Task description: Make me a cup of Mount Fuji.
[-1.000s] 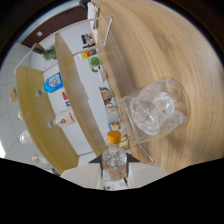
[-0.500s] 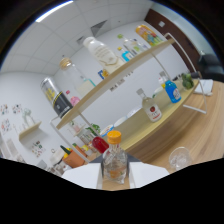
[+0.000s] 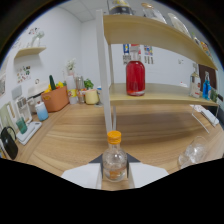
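Gripper [image 3: 115, 172]: seen from its own camera; its two pale fingers [image 3: 82, 176] are closed against either side of a small bottle, which is held upright between them above the counter.
Small bottle [image 3: 114, 161]: clear glass with an orange cap; a little amber liquid is seen in its bottom. It is clamped by both fingers and is not resting on the wood.
Counter [image 3: 70, 135]: a light wooden surface, spread out beyond the fingers and bent round a corner toward the far wall.
Clear glass [image 3: 194, 150]: placed on the counter to the right of the held bottle, near the counter's front edge and apart from the fingers.
Shelf unit [image 3: 150, 92]: a wooden rack with a white upright post, set on the counter beyond the bottle; two boards are seen, one above the other.
Red bottle [image 3: 135, 75]: a tall bottle filled with red liquid, stood upright on the lower board, just right of the post.
Blue bottle [image 3: 206, 86]: stood at the far right end of the same board.
Orange pot [image 3: 55, 98]: placed at the far left corner of the counter, against the wall, with green items in it.
Yellow cup [image 3: 91, 96]: set just right of the orange pot, along the back edge.
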Motion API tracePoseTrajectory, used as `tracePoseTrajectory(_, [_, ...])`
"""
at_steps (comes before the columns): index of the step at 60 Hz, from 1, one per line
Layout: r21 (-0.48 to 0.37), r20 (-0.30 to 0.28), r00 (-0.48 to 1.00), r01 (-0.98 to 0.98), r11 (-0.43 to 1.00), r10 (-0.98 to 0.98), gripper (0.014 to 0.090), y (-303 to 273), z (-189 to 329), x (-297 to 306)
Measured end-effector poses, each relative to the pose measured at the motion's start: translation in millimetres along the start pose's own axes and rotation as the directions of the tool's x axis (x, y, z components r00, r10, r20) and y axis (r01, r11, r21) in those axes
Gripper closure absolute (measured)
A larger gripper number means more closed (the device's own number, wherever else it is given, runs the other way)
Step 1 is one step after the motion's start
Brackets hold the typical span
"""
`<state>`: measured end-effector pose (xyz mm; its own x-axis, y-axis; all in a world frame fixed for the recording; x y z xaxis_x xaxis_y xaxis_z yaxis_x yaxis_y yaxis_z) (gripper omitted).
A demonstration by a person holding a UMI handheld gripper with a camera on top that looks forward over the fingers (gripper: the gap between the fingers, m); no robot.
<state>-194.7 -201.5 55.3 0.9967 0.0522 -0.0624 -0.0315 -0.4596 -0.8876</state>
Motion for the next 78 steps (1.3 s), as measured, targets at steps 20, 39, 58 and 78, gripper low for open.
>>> tracePoseTrajectory(20, [-0.119, -0.028, 0.999, 0.014, 0.993, -0.018, 0.0687, 36.9, 14.8, -1.7])
tracePoseTrajectory(39, [-0.111, 0.009, 0.999, 0.043, 0.993, -0.042, 0.0631, 43.2, 0.9, -4.4])
tracePoseTrajectory(58, [-0.010, 0.101, 0.994, 0.046, 0.999, -0.045, 0.0185, -3.9, -56.0, -4.7])
tracePoseTrajectory(78, [0.094, 0.021, 0.999, 0.048, 0.994, -0.050, 0.0181, -45.2, -131.8, 108.7])
